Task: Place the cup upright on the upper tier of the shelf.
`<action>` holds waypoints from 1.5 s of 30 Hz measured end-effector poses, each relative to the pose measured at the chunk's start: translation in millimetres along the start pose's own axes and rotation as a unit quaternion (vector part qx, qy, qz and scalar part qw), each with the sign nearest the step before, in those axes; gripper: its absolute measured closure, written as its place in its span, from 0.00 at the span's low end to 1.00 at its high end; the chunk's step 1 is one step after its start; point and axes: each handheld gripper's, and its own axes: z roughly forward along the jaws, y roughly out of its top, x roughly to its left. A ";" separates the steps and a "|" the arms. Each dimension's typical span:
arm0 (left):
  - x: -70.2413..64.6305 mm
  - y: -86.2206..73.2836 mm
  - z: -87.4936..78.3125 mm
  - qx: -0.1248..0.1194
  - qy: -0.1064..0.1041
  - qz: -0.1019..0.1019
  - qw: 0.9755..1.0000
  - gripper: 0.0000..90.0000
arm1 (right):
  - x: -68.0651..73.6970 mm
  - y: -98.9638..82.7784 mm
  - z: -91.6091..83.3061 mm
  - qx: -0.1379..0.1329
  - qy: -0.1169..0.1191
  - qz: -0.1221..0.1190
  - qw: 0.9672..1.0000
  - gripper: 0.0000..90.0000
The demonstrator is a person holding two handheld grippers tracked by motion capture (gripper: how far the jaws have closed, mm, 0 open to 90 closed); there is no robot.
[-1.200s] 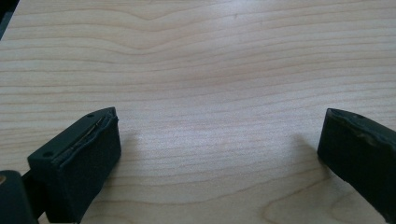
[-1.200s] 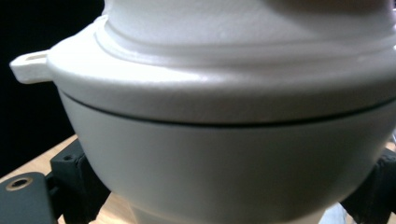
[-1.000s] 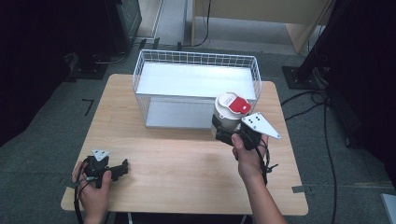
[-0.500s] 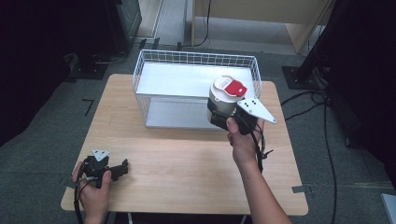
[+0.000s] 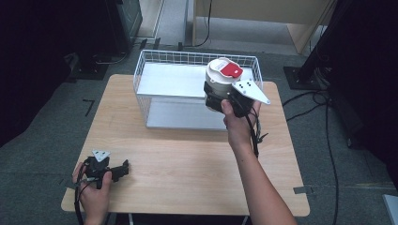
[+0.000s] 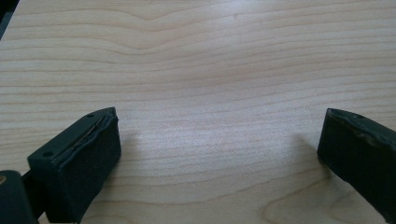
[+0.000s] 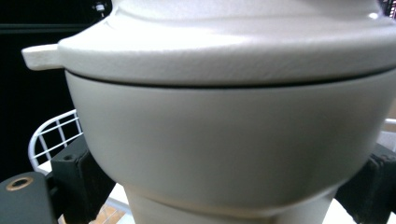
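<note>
High view: the right gripper (image 5: 220, 96) holds a white container (image 5: 219, 75) with a red-topped lid above the wire basket (image 5: 155, 58). Left gripper view: jaws spread over bare worktop (image 6: 210, 70). Right gripper view: jaws pinching the container's (image 7: 224, 140) narrower lower body — it looks rigid, smooth, likely slippery.

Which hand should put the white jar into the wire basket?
Probably the right. The right gripper already clamps the white jar over the wire basket. The left gripper rests open on the table, far from the basket.
</note>
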 end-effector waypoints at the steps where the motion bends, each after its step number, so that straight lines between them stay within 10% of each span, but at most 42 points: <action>1: 0.0 0.0 0.0 0.000 0.000 0.000 1.000 0.00 | -0.2 0.1 3.2 -0.002 -0.002 -0.002 1.000 0.09; 29: -0.2 -0.1 0.1 -0.001 0.000 -0.002 1.000 0.00 | -6.8 11.0 81.6 0.008 -0.044 -0.011 0.999 0.09; 45: -0.3 -0.1 0.1 -0.001 0.000 -0.002 1.000 0.00 | -17.6 11.9 97.6 0.020 -0.069 -0.018 0.997 0.09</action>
